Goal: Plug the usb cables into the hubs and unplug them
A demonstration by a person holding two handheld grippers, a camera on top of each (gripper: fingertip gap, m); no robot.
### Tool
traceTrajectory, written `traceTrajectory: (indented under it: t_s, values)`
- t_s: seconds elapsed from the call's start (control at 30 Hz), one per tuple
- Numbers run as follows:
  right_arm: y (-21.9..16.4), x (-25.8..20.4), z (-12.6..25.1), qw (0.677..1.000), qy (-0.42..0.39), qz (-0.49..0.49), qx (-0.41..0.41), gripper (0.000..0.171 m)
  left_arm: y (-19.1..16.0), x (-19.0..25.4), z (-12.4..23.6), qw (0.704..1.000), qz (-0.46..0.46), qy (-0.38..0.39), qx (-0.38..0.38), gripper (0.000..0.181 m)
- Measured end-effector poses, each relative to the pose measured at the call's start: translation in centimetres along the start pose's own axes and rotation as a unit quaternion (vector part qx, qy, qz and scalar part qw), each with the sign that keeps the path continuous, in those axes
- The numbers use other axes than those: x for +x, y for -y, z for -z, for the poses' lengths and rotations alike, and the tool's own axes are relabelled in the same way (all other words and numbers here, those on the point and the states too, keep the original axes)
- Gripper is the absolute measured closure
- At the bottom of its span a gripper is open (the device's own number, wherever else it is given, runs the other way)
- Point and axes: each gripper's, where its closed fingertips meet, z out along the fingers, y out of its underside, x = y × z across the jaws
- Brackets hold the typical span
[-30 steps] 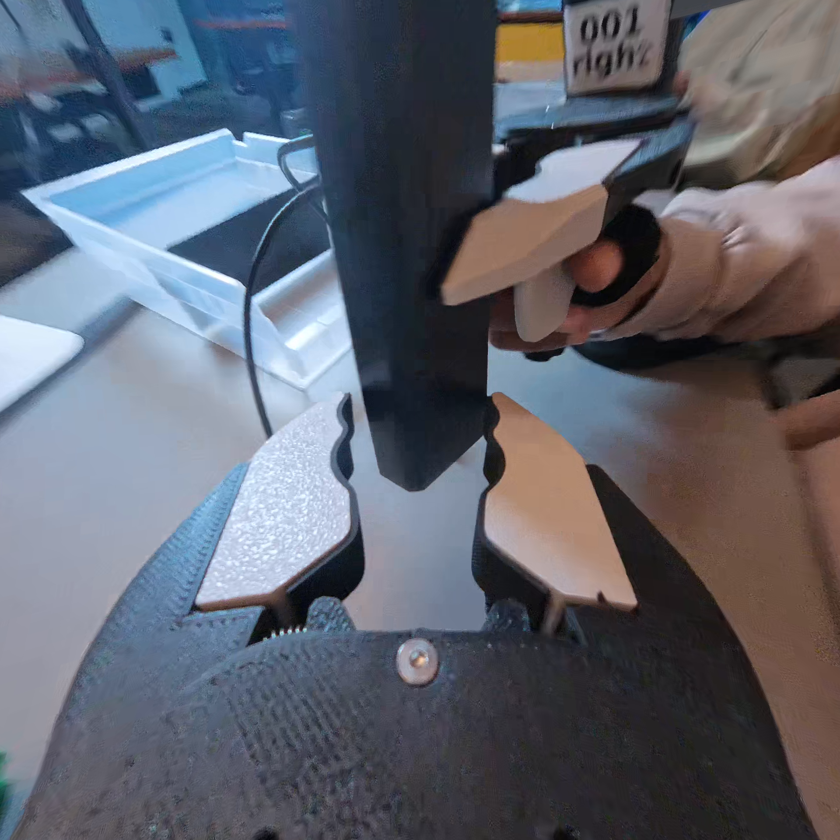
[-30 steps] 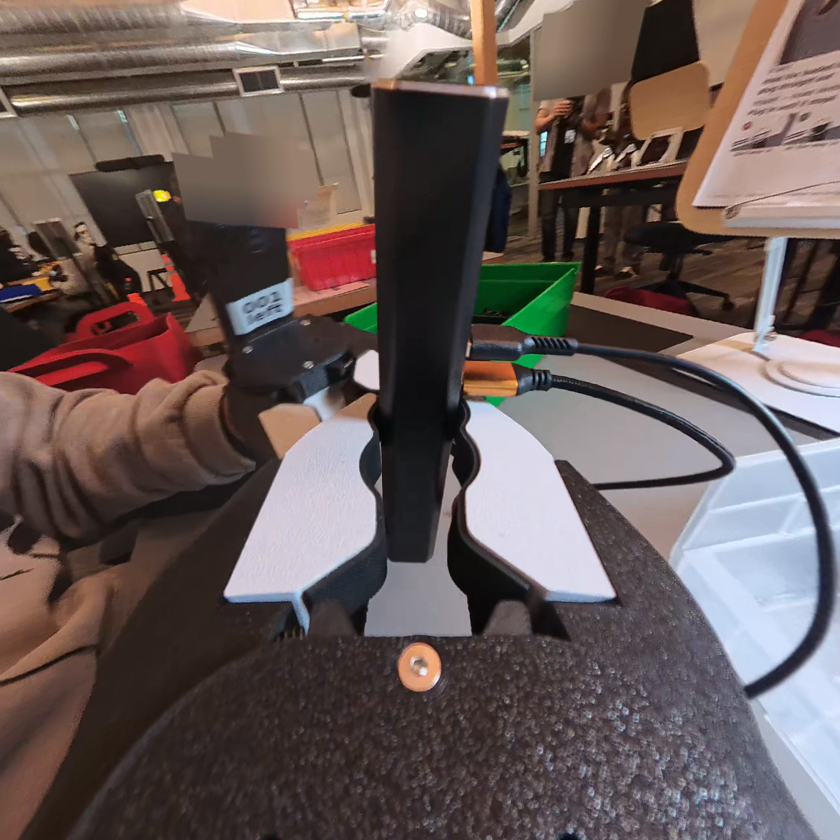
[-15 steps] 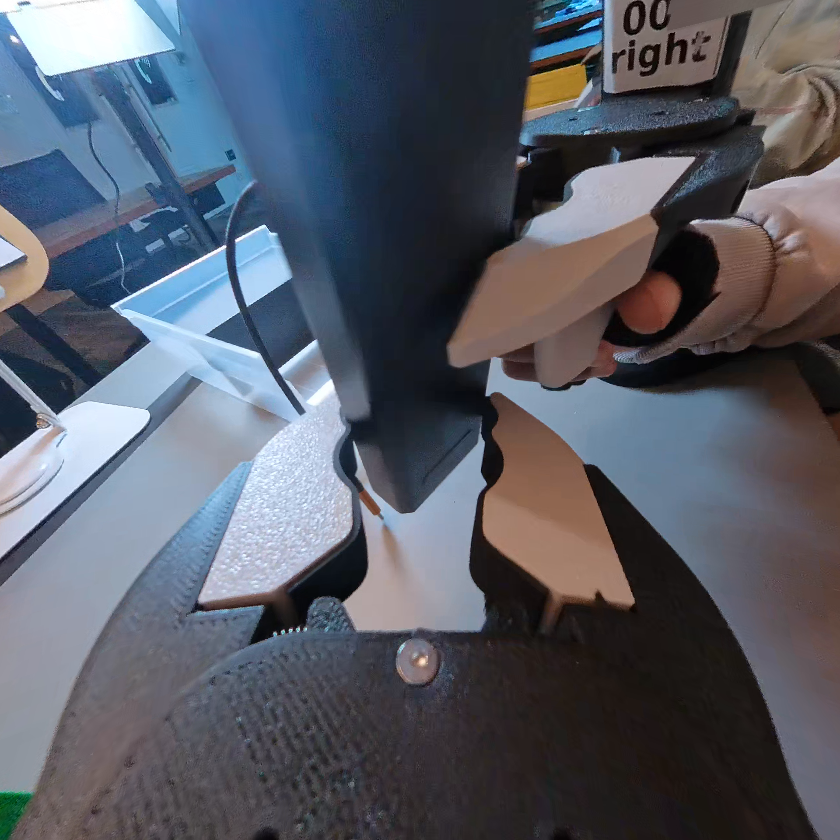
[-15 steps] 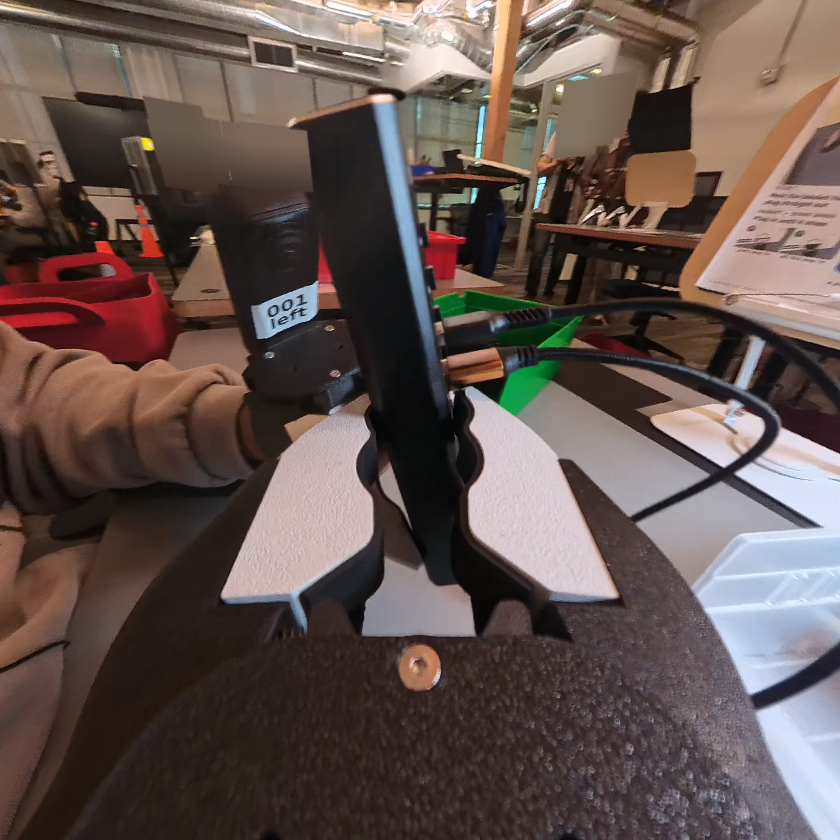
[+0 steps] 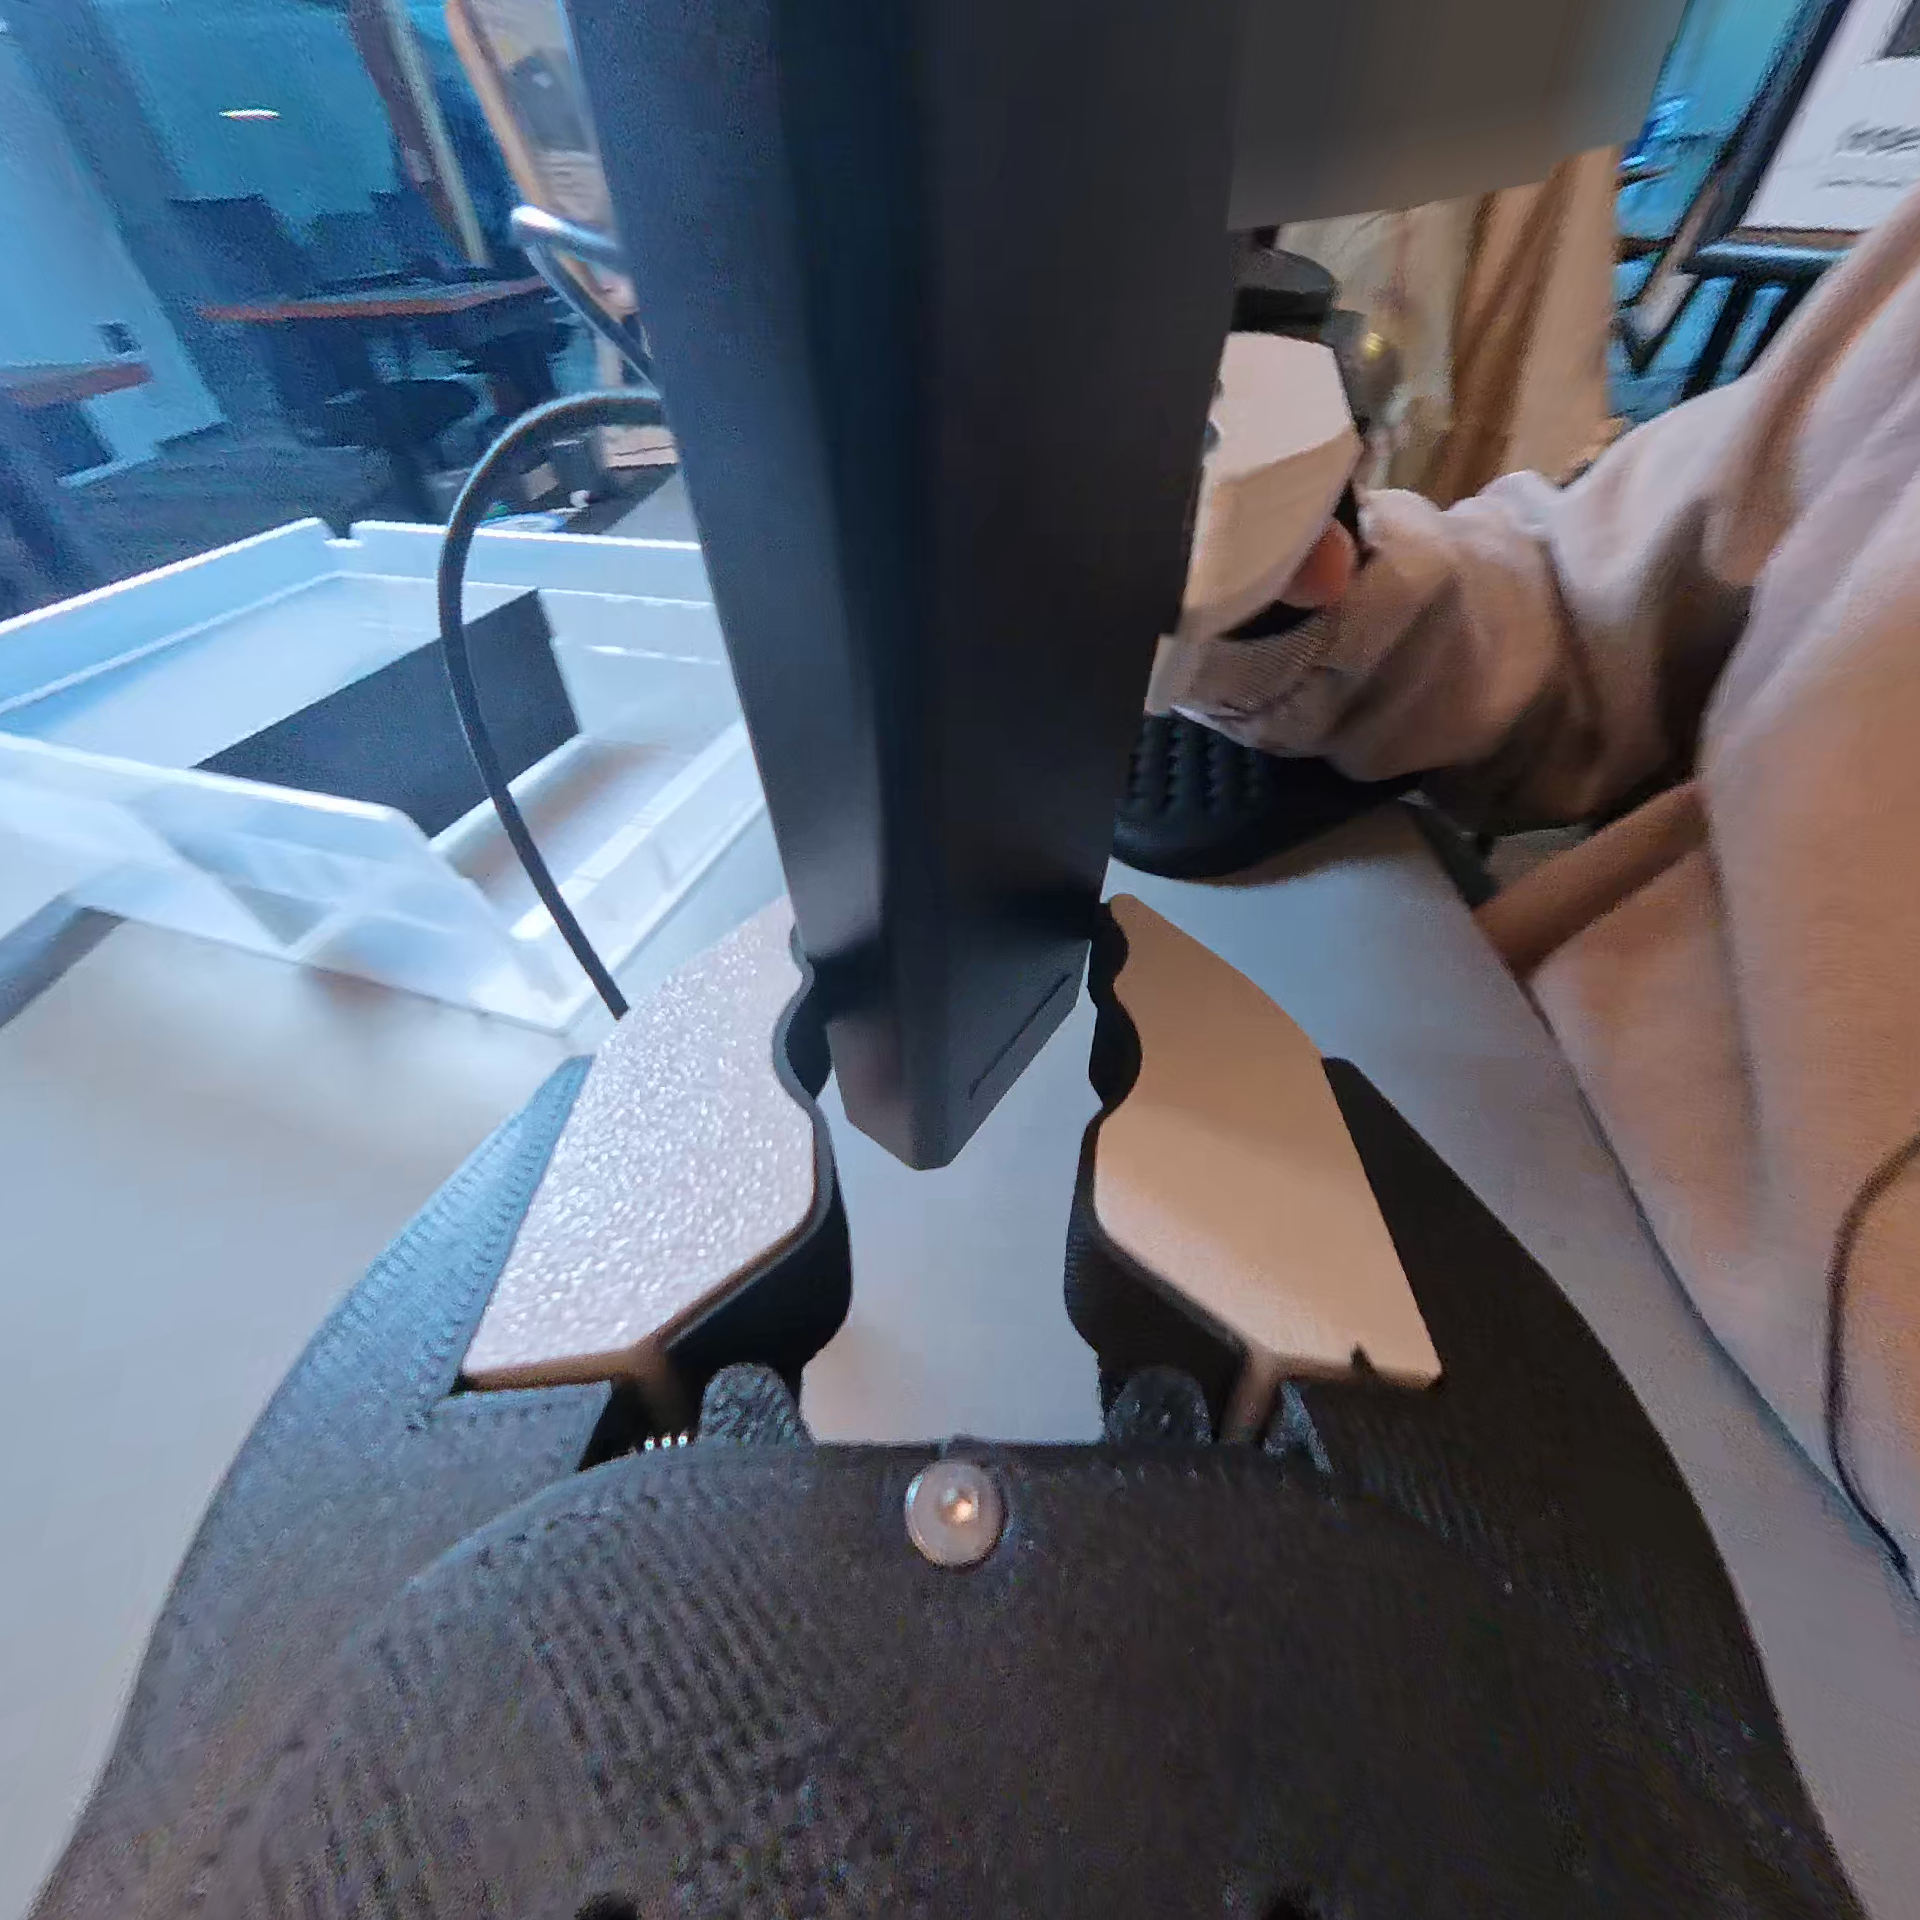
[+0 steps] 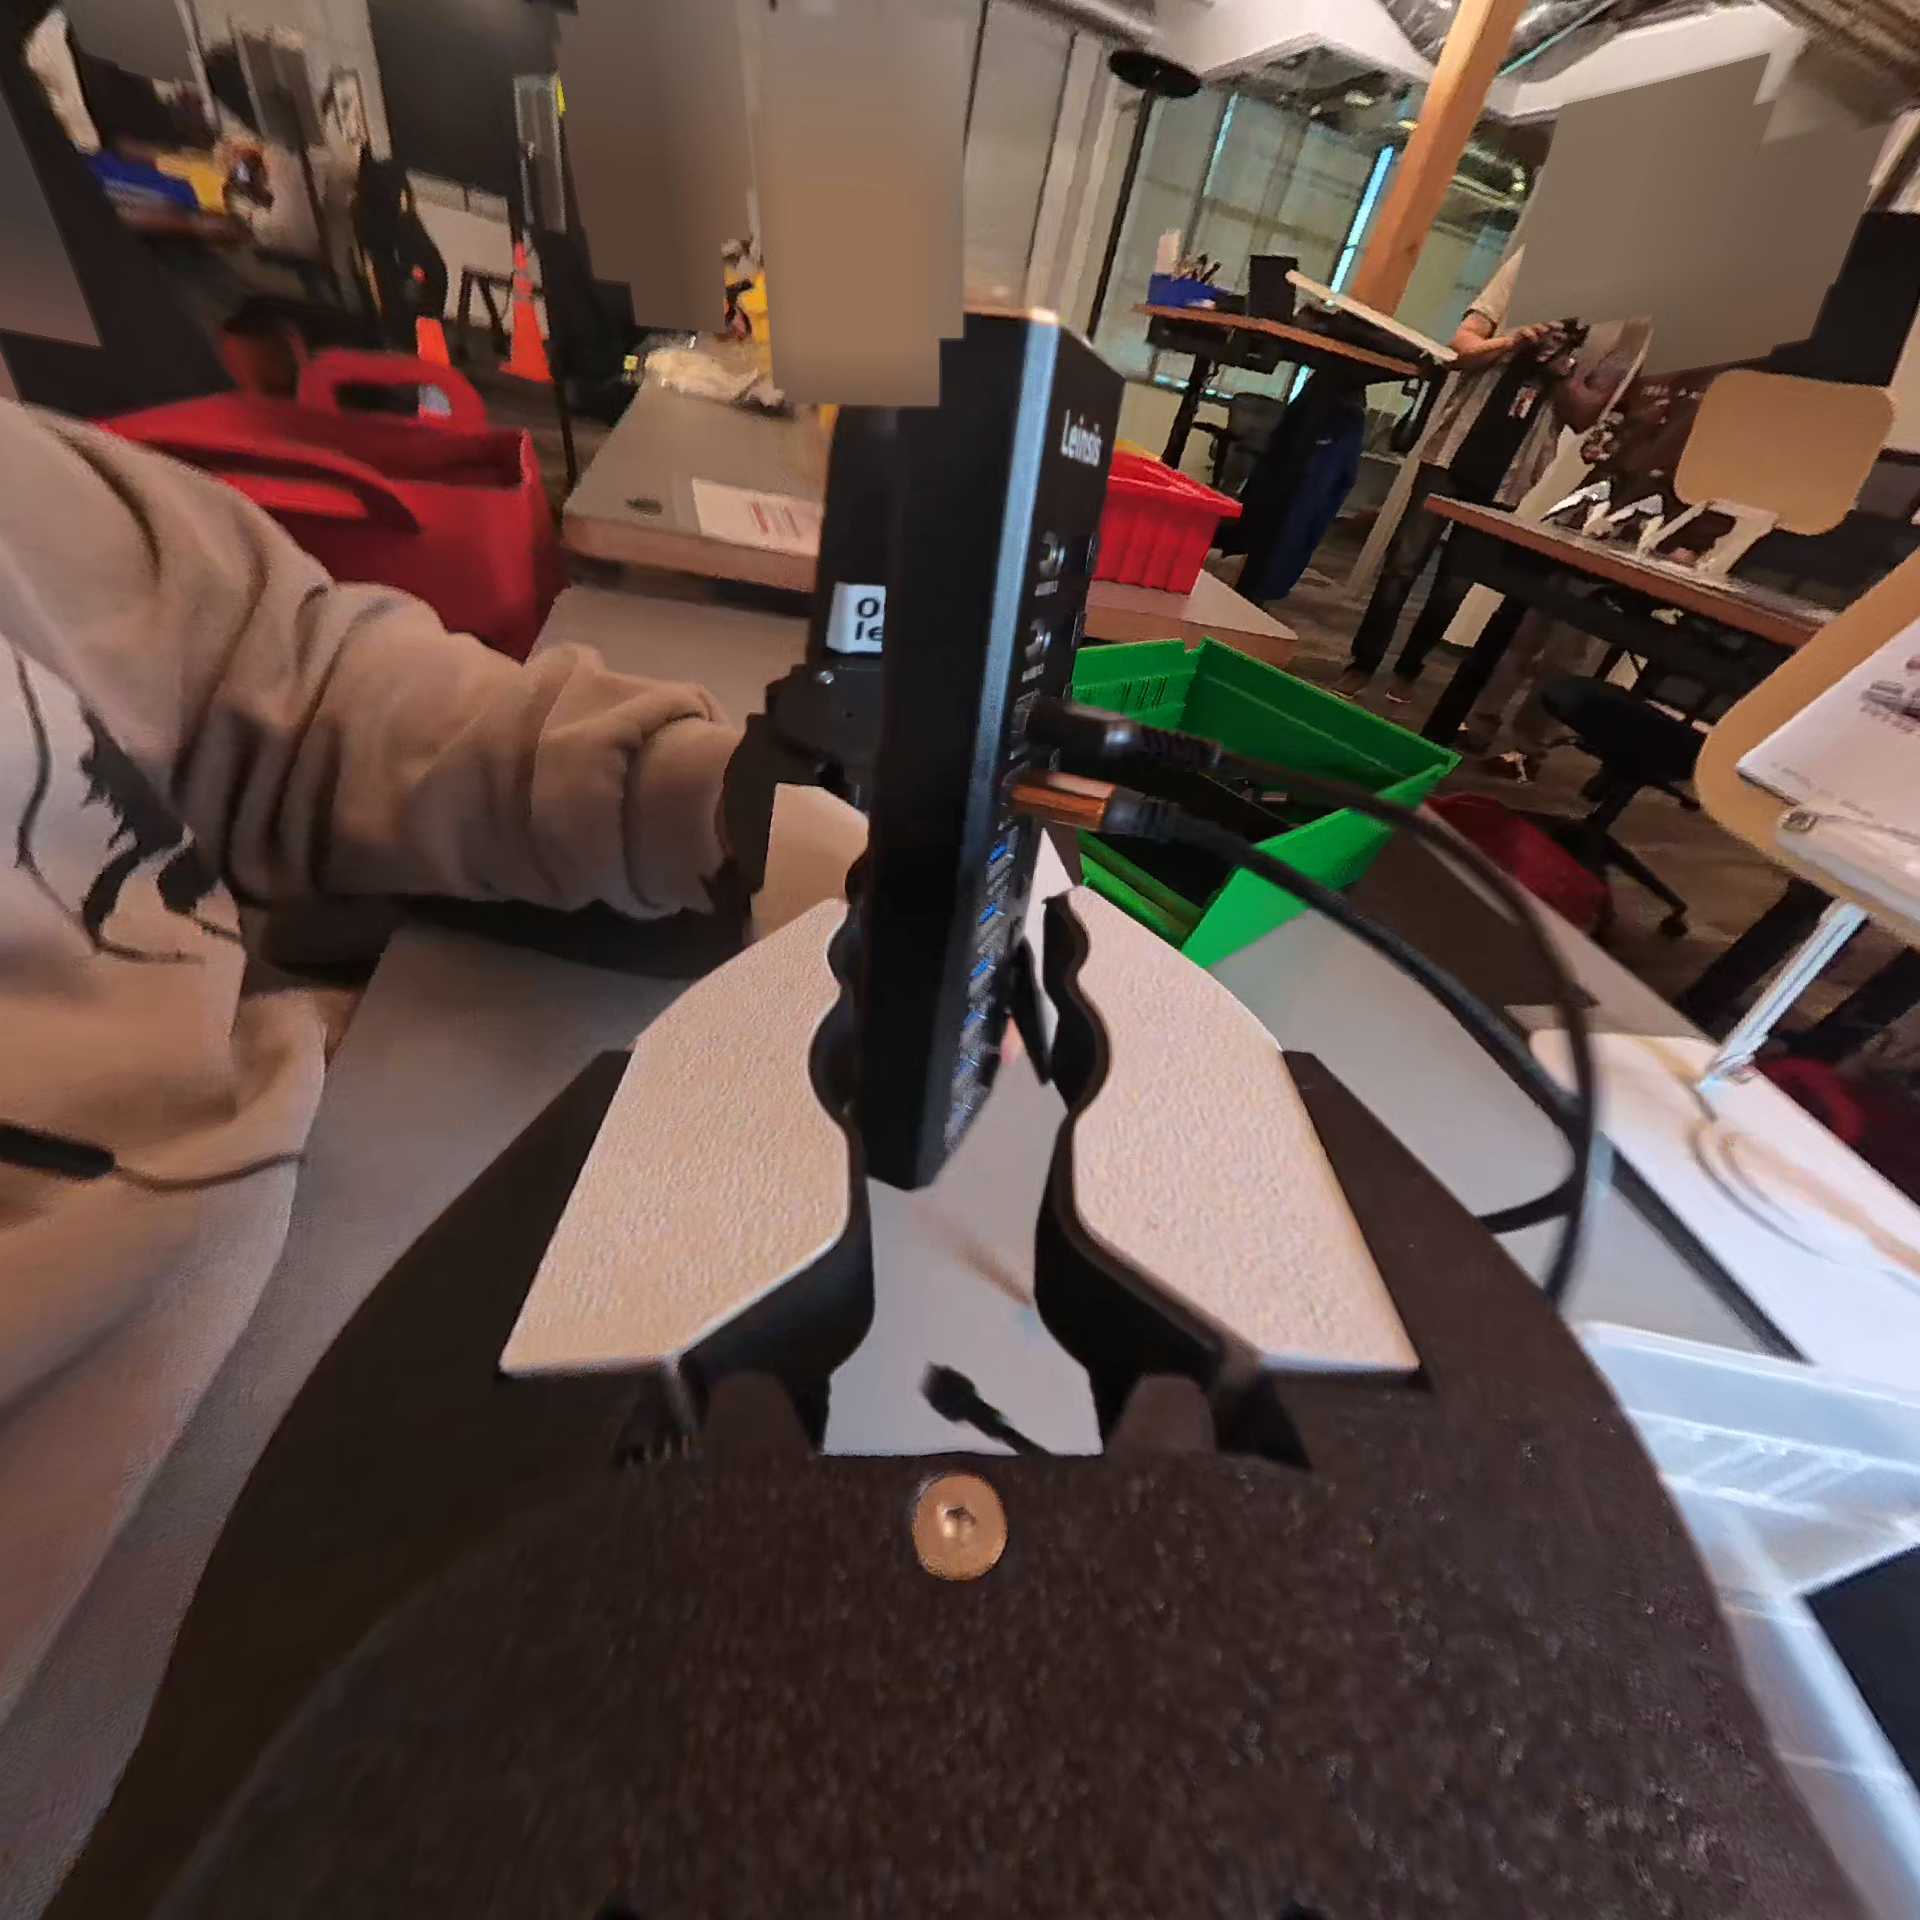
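A black USB hub stands upright above the grey table, held from both sides. My right gripper is shut on its lower end, and its port face shows to the right. Two black cables are plugged into that face: one with a black plug, one with a copper-coloured plug. They loop off to the right. In the left wrist view my left gripper is shut on the same hub, near its bottom corner. A black cable arcs to its left. The right gripper's finger shows behind it.
A white compartment tray lies on the table left of the hub; it also shows in the right wrist view. A green bin, a red bag and a white lamp base stand around. A person's beige sleeve reaches in. My right fingertips sit around 6 centimeters from my left ones.
The hub has turned between the grippers, so its port face with the two plugs now shows in the right wrist view. Both grippers have swung round with it and kept hold of it.
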Motion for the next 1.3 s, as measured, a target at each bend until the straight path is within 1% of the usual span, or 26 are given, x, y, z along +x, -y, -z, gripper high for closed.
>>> traceTrajectory:
  t_s: [0.03, 0.13, 0.2, 0.23, 0.27, 0.37, 0.4, 0.43, 0.5, 0.53, 0.63, 0.7, 0.77, 0.83, 0.9, 0.97, 1.03, 1.1, 1.17, 1.3]
  values:
    - [0.3, -0.2, 0.6, 1.000, 0.009, 0.023, -0.016, 0.138, 0.0, 0.5, 0.1, 1.000, 0.000, -0.022, 0.001, 0.133]
    - [1.2, -0.3, 2.6, 0.991, 0.024, 0.097, -0.091, 0.129, -1.1, 1.7, 0.2, 0.997, -0.010, -0.074, -0.021, 0.133]
    - [2.2, 0.5, 3.5, 0.980, 0.011, 0.148, -0.136, 0.122, -2.3, 2.1, 0.2, 0.994, -0.009, -0.101, -0.046, 0.133]
    - [2.5, 0.9, 3.6, 0.972, 0.006, 0.171, -0.159, 0.122, -2.8, 2.3, 0.1, 0.992, -0.003, -0.114, -0.053, 0.133]
    - [2.3, 1.0, 3.5, 0.963, 0.017, 0.190, -0.190, 0.121, -3.2, 2.6, 0.0, 0.990, 0.003, -0.127, -0.059, 0.133]
    - [-1.1, 0.7, 1.9, 0.926, 0.089, 0.209, -0.302, 0.115, -3.7, 3.9, -0.1, 0.984, 0.006, -0.163, -0.068, 0.134]
    - [-2.6, 0.2, 1.3, 0.913, 0.130, 0.206, -0.327, 0.116, -3.8, 4.4, -0.2, 0.982, 0.007, -0.174, -0.070, 0.134]
    - [-3.6, -0.6, 0.6, 0.906, 0.176, 0.192, -0.334, 0.120, -3.9, 4.7, -0.2, 0.980, 0.009, -0.183, -0.073, 0.134]
    - [-4.4, -2.5, -0.3, 0.897, 0.257, 0.167, -0.320, 0.146, -4.3, 5.3, -0.2, 0.977, 0.014, -0.195, -0.083, 0.135]
    - [-4.4, -2.8, -0.7, 0.894, 0.274, 0.161, -0.315, 0.153, -4.5, 5.2, -0.1, 0.977, 0.018, -0.196, -0.087, 0.135]
    - [-4.2, -2.5, -1.2, 0.894, 0.277, 0.154, -0.318, 0.154, -4.4, 4.9, 0.3, 0.977, 0.032, -0.197, -0.076, 0.135]
    - [-3.8, -1.6, -1.3, 0.902, 0.261, 0.142, -0.315, 0.154, -4.0, 3.9, 0.2, 0.983, 0.028, -0.169, -0.062, 0.133]
    - [-3.5, -0.4, -1.4, 0.913, 0.225, 0.125, -0.316, 0.155, -3.4, 2.2, 0.2, 0.992, 0.025, -0.113, -0.050, 0.126]
    - [-3.0, 0.8, -1.6, 0.928, 0.183, 0.111, -0.306, 0.155, -2.3, 0.2, 0.3, 0.999, 0.004, -0.038, -0.032, 0.124]
    - [-2.4, 1.2, -2.0, 0.940, 0.153, 0.104, -0.286, 0.155, -0.7, -0.8, 0.2, 1.000, -0.023, 0.015, -0.009, 0.119]
    - [-2.0, 0.7, -2.4, 0.947, 0.141, 0.108, -0.269, 0.155, 0.2, -1.1, 0.1, 0.996, -0.067, 0.054, -0.004, 0.115]
    - [-1.7, -0.2, -2.7, 0.951, 0.135, 0.121, -0.252, 0.155, 0.2, -0.6, -0.1, 0.993, -0.102, 0.062, -0.018, 0.110]
    - [-1.7, -0.5, -2.8, 0.949, 0.116, 0.151, -0.250, 0.155, -0.1, -0.4, 0.0, 0.991, -0.116, 0.065, -0.032, 0.110]
    - [-1.7, -0.8, -2.8, 0.954, 0.102, 0.149, -0.238, 0.155, -0.2, -0.1, 0.1, 0.990, -0.123, 0.054, -0.033, 0.111]
    - [-1.0, -0.4, -2.3, 0.968, 0.075, 0.127, -0.202, 0.153, 1.0, 0.7, 0.4, 0.997, -0.080, 0.017, 0.009, 0.113]
